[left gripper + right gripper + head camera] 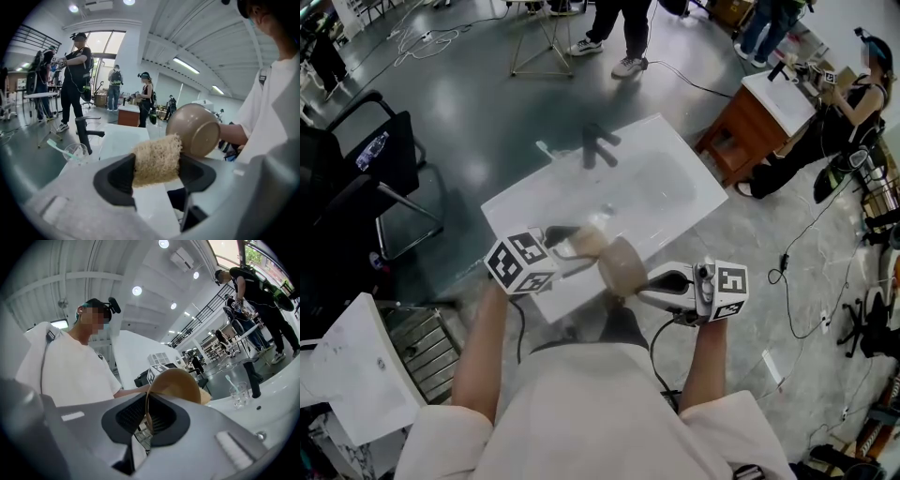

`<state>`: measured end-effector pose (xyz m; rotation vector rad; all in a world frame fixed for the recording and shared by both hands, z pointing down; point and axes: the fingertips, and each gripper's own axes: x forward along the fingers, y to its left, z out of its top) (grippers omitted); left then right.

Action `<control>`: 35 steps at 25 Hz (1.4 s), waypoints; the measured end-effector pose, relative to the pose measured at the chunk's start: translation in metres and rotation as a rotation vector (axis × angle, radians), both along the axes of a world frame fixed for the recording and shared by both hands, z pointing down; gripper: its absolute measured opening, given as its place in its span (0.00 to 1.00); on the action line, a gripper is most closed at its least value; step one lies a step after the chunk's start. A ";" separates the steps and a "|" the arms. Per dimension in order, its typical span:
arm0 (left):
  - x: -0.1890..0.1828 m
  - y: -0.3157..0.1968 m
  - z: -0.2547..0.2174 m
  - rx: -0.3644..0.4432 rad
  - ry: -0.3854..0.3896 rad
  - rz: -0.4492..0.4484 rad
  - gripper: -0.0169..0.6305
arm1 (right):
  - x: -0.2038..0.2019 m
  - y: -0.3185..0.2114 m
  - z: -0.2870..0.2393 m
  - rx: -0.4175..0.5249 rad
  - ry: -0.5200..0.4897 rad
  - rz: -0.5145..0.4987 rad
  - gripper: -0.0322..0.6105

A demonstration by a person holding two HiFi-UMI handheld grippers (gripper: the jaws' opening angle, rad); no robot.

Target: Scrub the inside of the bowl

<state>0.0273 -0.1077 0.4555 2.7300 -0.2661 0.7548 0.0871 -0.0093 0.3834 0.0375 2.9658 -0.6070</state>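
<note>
**Bowl** (176,383): tan, round, smooth-walled, probably ceramic or hard plastic. Held in the air over the near edge of the desk (656,178), tipped on its side. The left gripper view shows its outer wall.
- Handling (judged): stiff, fairly light, slick when wet, liable to chip if dropped. The rim is the best hold because it leaves the inside free.
- Right tongs (147,413): nearly closed, pinching the thin rim between the pads.
- Left tongs (157,169): fairly wide apart, clamped on a coarse fibrous scrubber (157,159) that is soft and springy. It sits just beside the bowl and is not inside it.
- Surface: white, glossy desk with a black faucet (598,145) and a glass (75,152) holding a toothbrush (58,147).
- Room: large hall with a grey polished floor (487,103), a black chair (375,159), and other people at work.
</note>
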 end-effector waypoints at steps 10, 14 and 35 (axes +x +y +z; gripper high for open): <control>0.003 0.039 -0.001 -0.001 0.006 0.055 0.44 | -0.011 -0.031 -0.023 0.029 -0.053 0.124 0.08; 0.008 0.053 -0.005 0.010 0.015 0.079 0.44 | -0.020 -0.050 -0.012 0.016 0.001 0.198 0.08; 0.002 0.025 -0.061 0.099 0.092 0.072 0.44 | -0.028 -0.015 0.042 -0.004 0.251 0.074 0.08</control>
